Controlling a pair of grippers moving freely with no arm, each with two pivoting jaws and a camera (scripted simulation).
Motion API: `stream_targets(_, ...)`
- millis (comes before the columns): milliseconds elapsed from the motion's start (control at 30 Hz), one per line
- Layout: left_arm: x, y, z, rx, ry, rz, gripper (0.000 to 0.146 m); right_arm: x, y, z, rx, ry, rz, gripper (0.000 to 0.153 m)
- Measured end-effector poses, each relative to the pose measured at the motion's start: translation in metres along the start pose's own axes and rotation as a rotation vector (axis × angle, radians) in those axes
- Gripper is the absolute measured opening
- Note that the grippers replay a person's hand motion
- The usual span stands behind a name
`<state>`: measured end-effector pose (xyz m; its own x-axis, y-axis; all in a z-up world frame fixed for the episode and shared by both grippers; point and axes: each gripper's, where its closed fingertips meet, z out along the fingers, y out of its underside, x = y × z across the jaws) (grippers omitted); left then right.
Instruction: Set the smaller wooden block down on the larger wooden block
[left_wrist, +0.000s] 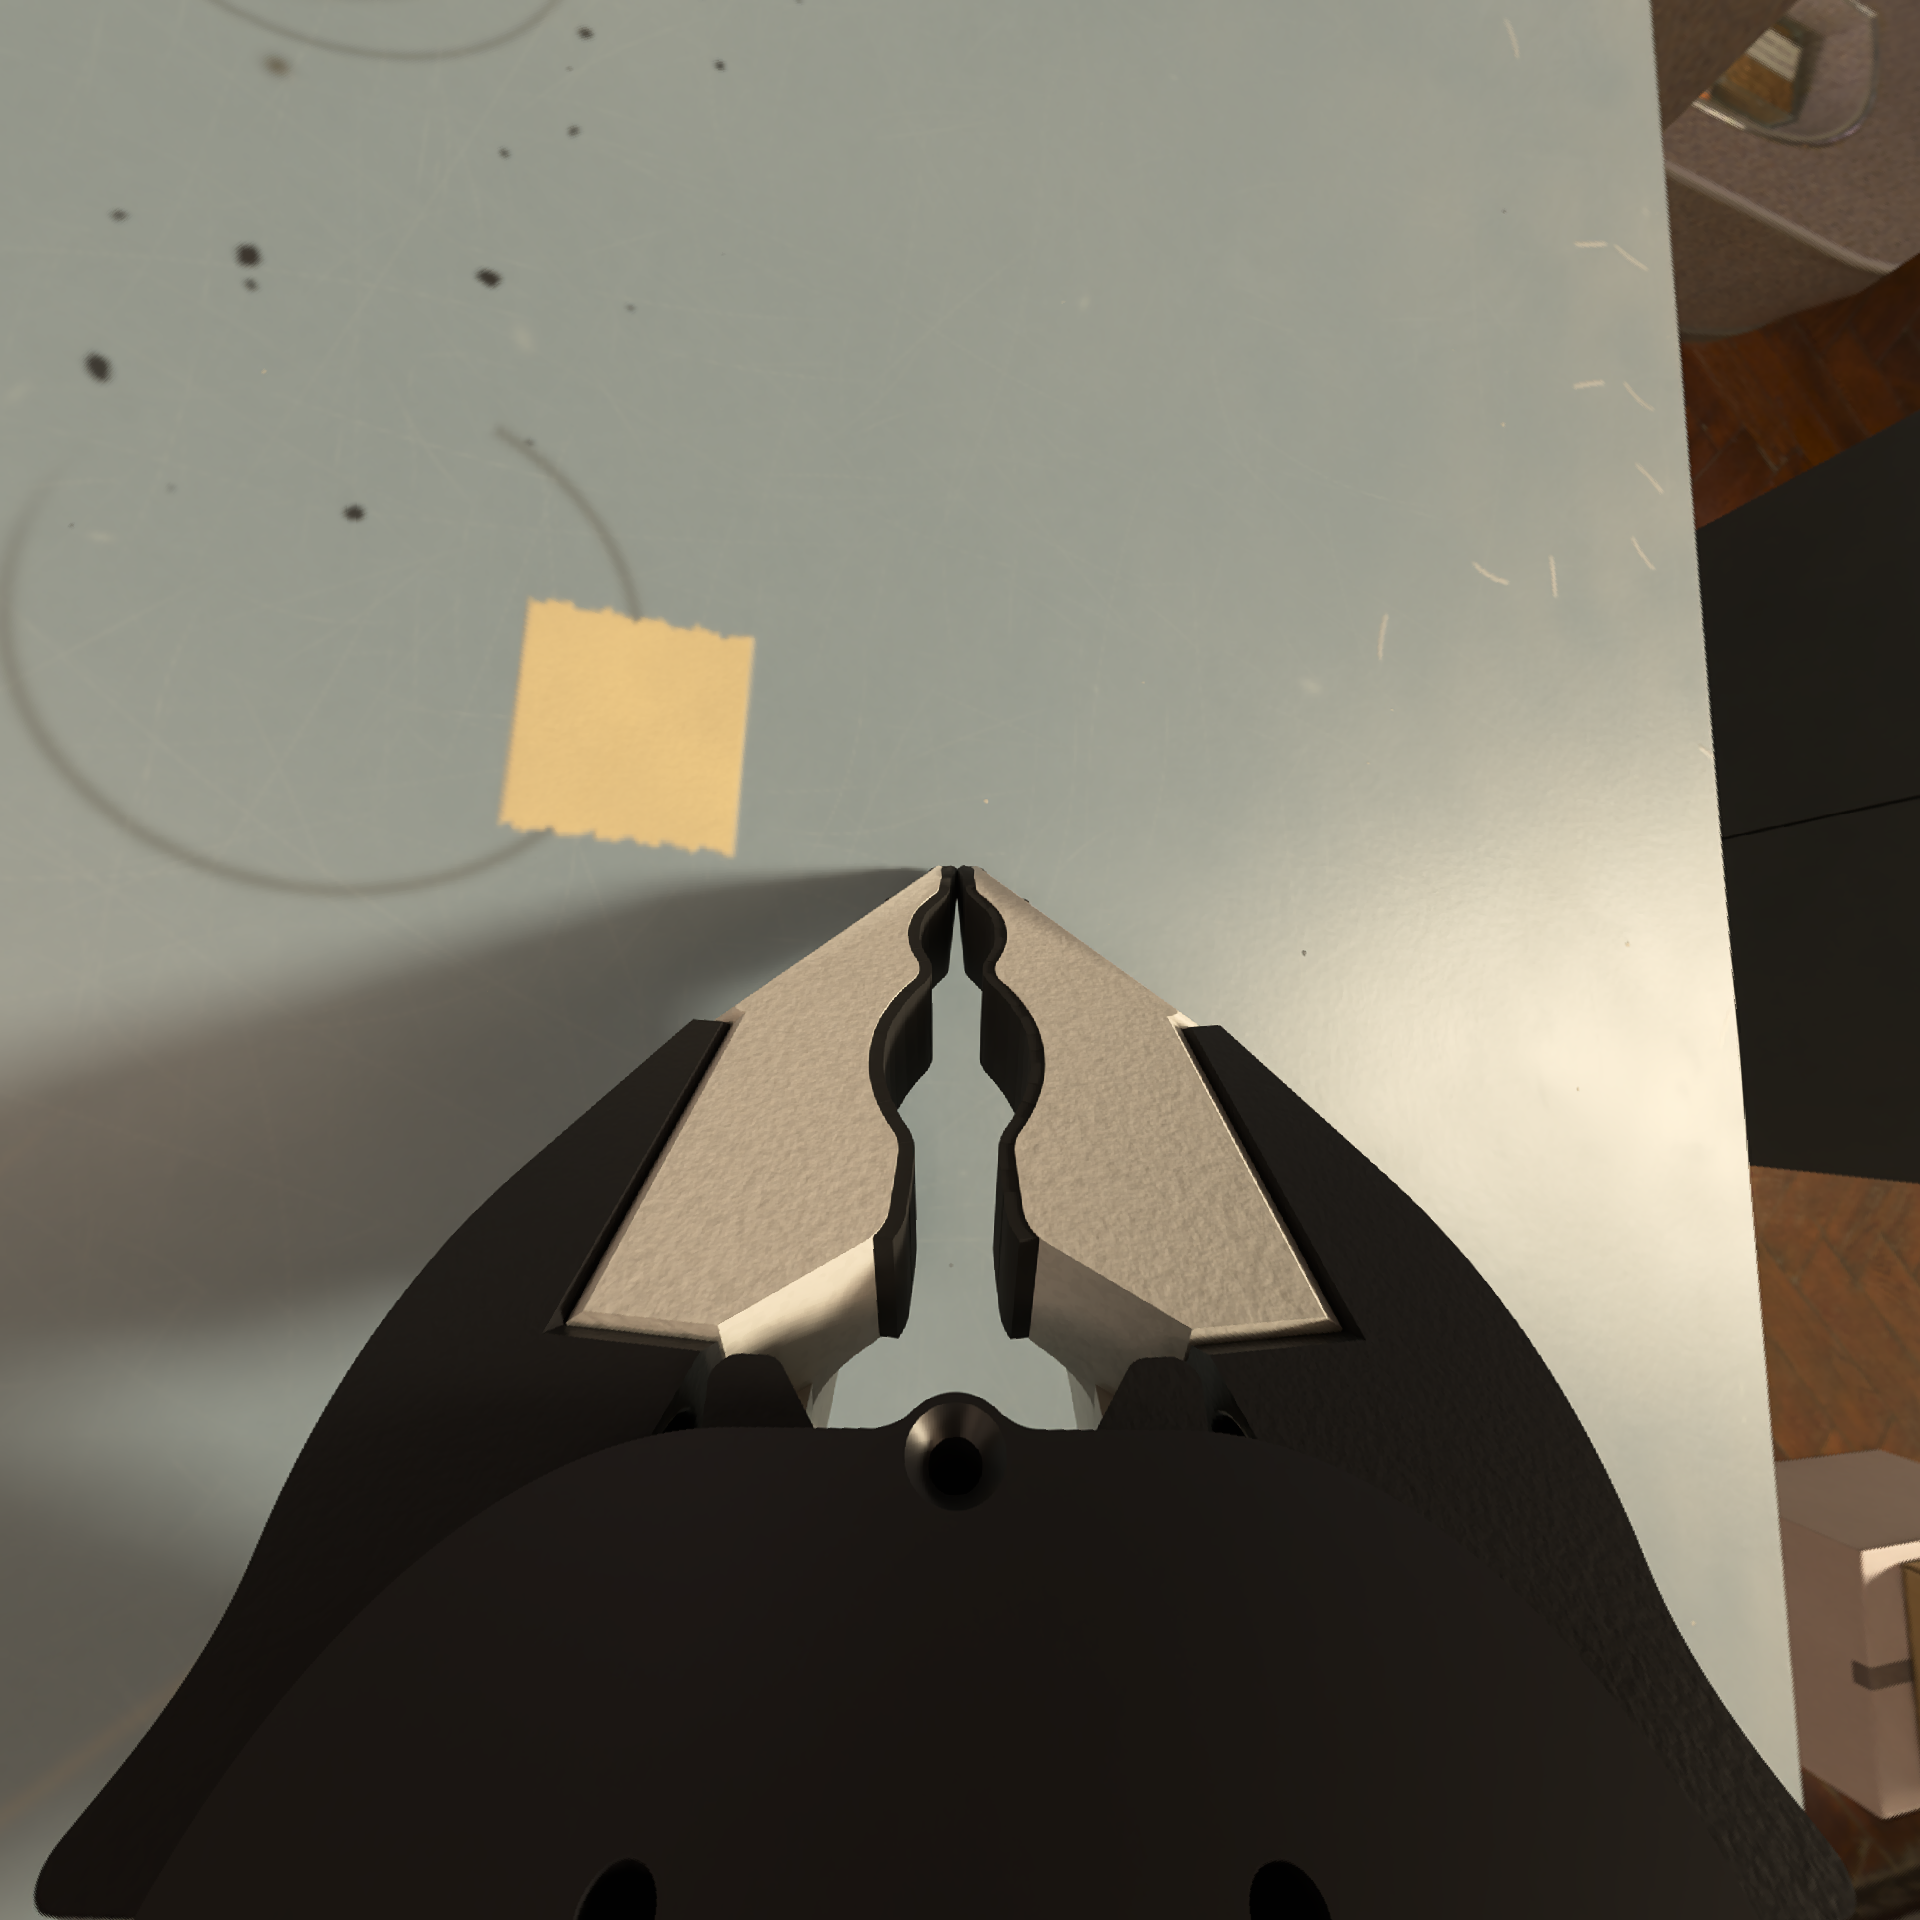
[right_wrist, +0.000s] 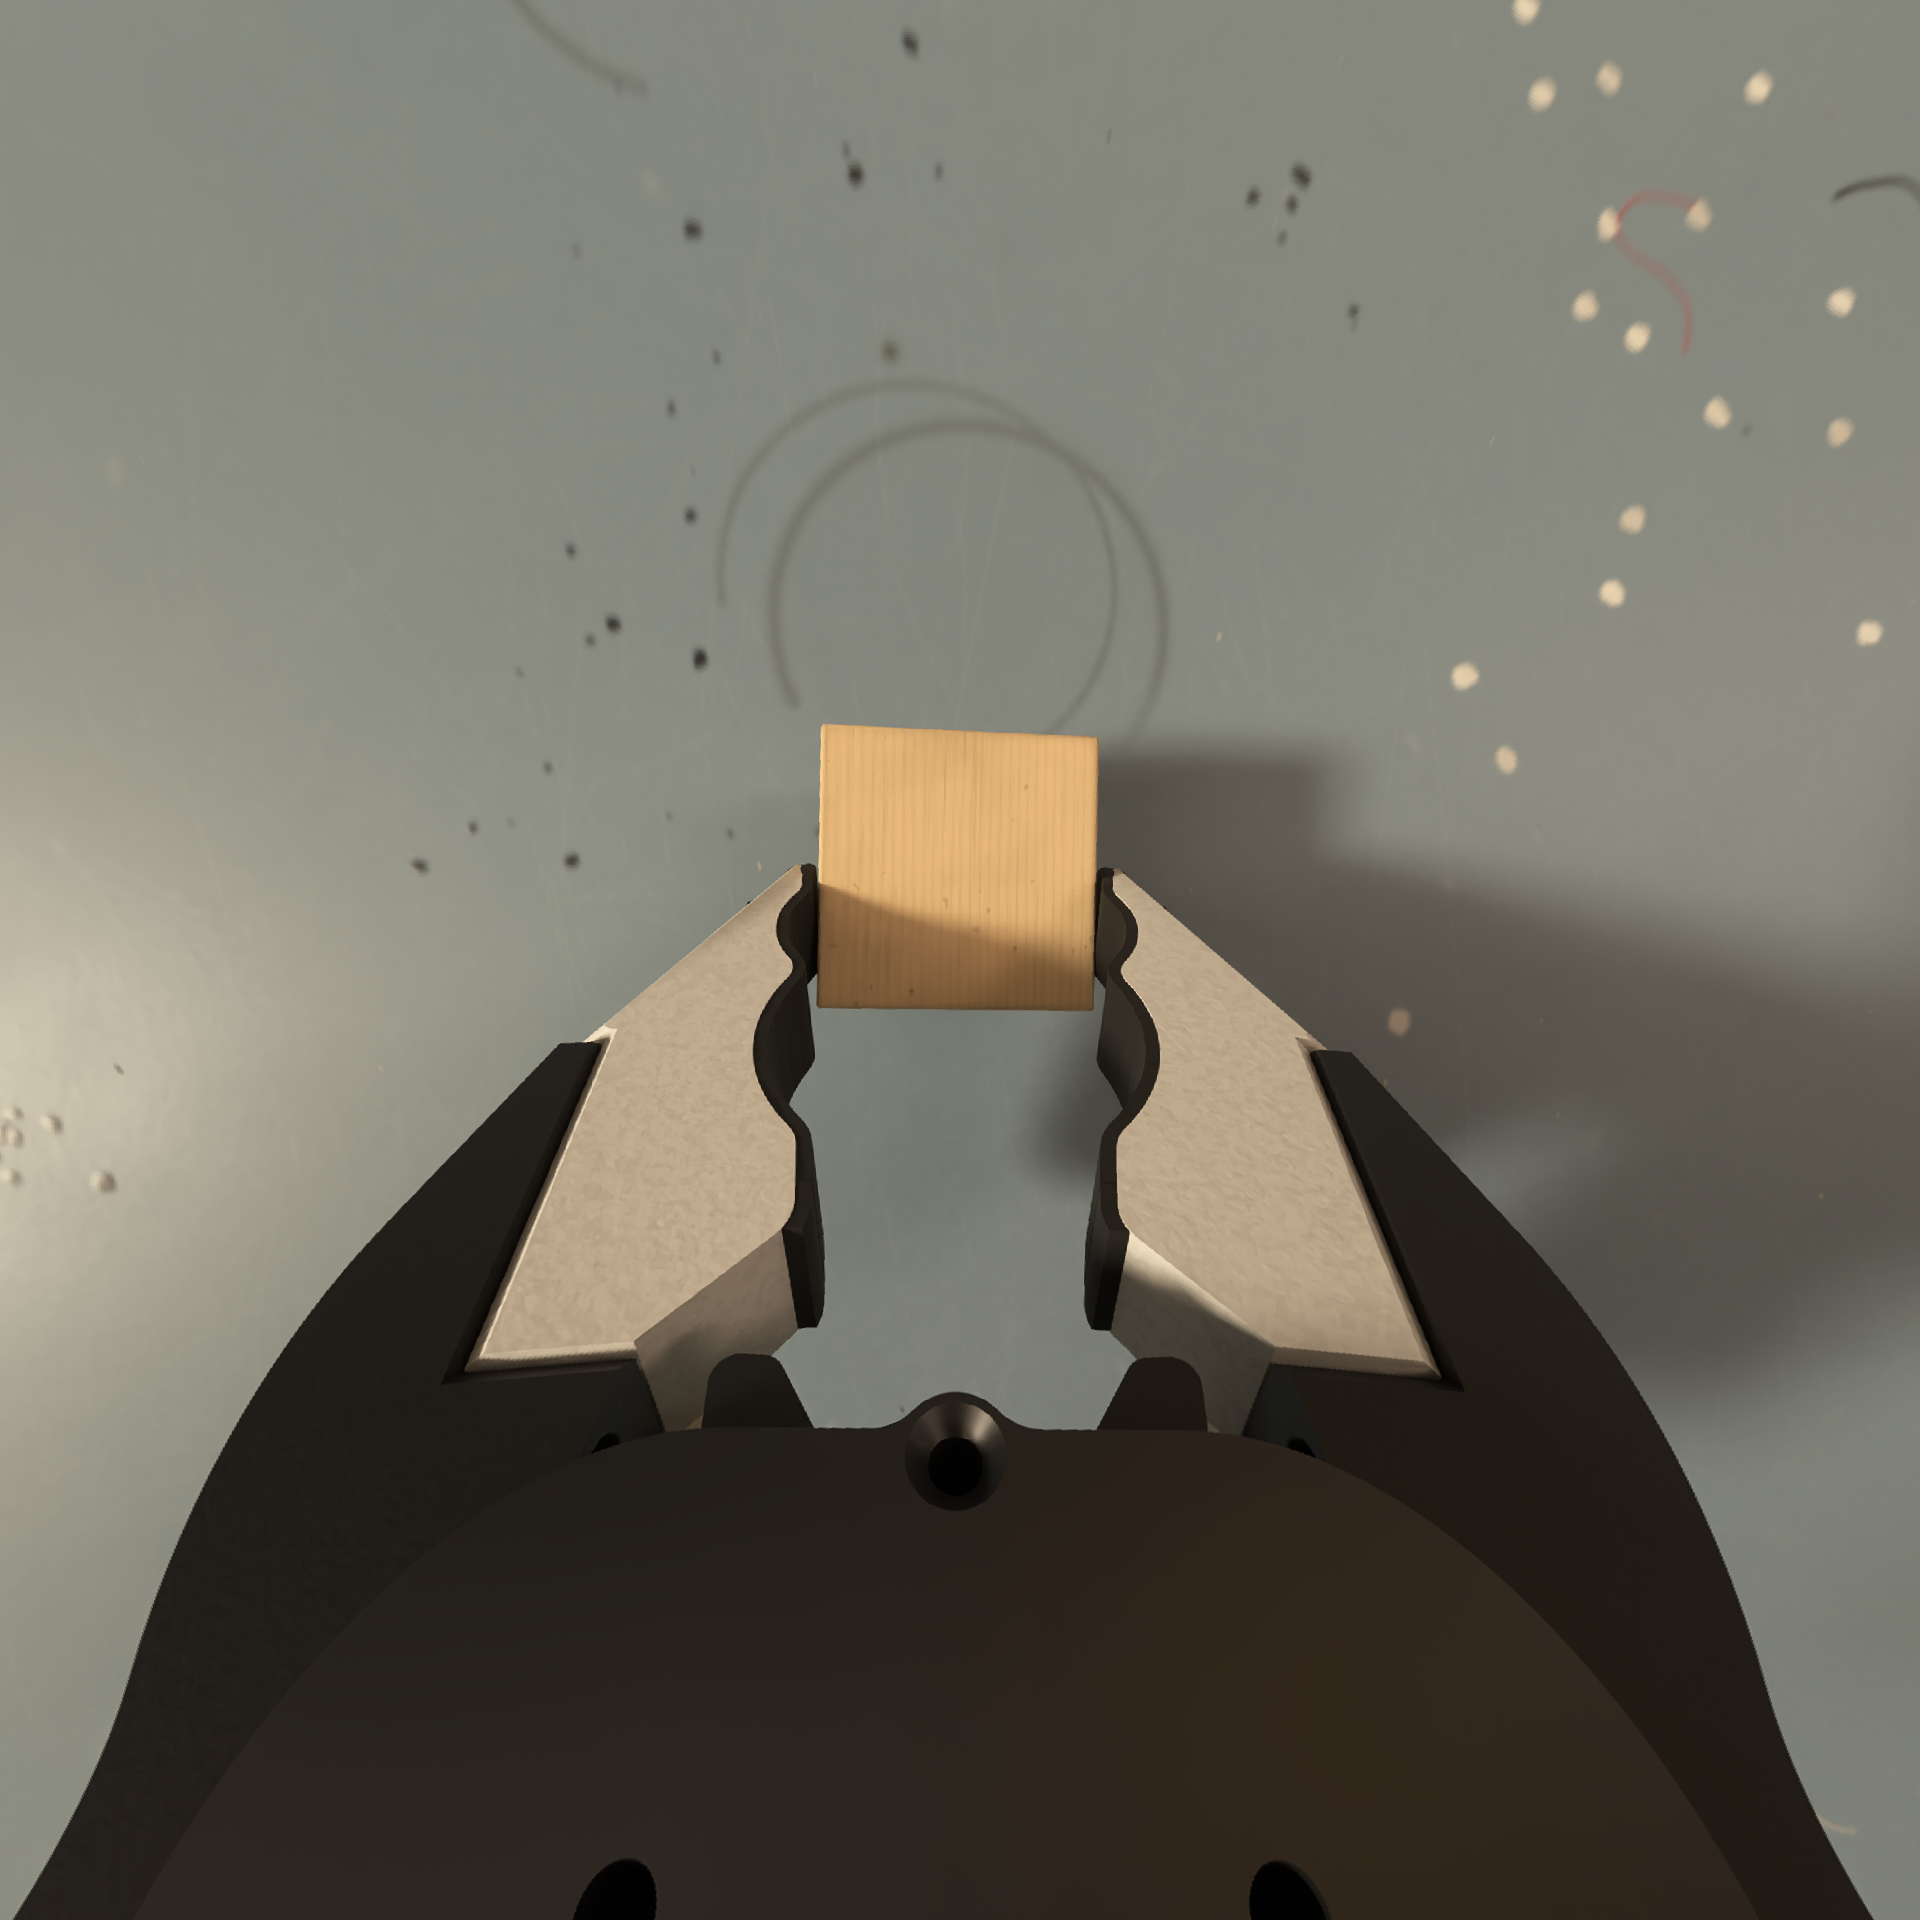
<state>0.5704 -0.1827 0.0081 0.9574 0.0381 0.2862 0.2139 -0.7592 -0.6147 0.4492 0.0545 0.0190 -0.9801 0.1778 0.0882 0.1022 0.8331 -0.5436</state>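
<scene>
My right gripper (right_wrist: 956, 878) is shut on a light wooden block (right_wrist: 956, 831), pinched on its left and right sides at the fingertips. The block's shadow falls off to the right on the grey table (right_wrist: 416, 416), so it hangs above the surface. It is the only block in view, so I cannot tell its size against the other one. My left gripper (left_wrist: 956, 871) is shut and empty, tips together over the grey table (left_wrist: 1143, 416). No block shows in the left wrist view.
A flat tan patch with ragged edges, like tape (left_wrist: 629, 727), lies on the table left of my left gripper. The table's right edge (left_wrist: 1688, 520) is close. Beyond it are a black box (left_wrist: 1829, 675), a cardboard box (left_wrist: 1860, 1621) and a wooden floor.
</scene>
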Motion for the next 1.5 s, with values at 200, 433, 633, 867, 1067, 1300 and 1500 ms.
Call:
stream_targets(200,-0.004,-0.001,0.000,0.002,-0.007,-0.074,0.000,-0.011,-0.068,0.008,0.152,0.010,0.002,0.053)
stream_targets(433,-0.002,-0.001,0.000,-0.001,0.001,-0.080,0.000,-0.035,-0.154,0.076,0.134,-0.001,-0.037,0.053)
stream_targets(633,-0.004,0.000,-0.002,0.006,-0.015,-0.093,0.000,-0.038,-0.171,0.113,0.048,-0.026,-0.039,0.053)
stream_targets(867,-0.010,0.002,-0.006,0.048,-0.005,-0.162,0.000,-0.071,-0.161,0.104,-0.040,-0.115,-0.223,0.053)
stream_targets(1067,-0.015,0.000,-0.007,0.061,0.001,-0.238,0.000,-0.057,-0.167,0.111,0.025,-0.122,-0.101,0.053)
stream_targets(1300,-0.019,-0.001,-0.008,0.083,0.004,-0.354,0.000,-0.041,-0.174,0.117,0.023,-0.075,-0.049,0.053)
stream_targets(1500,-0.022,-0.002,-0.010,0.114,0.020,-0.460,0.000,-0.076,-0.171,0.112,0.017,-0.172,-0.260,0.053)
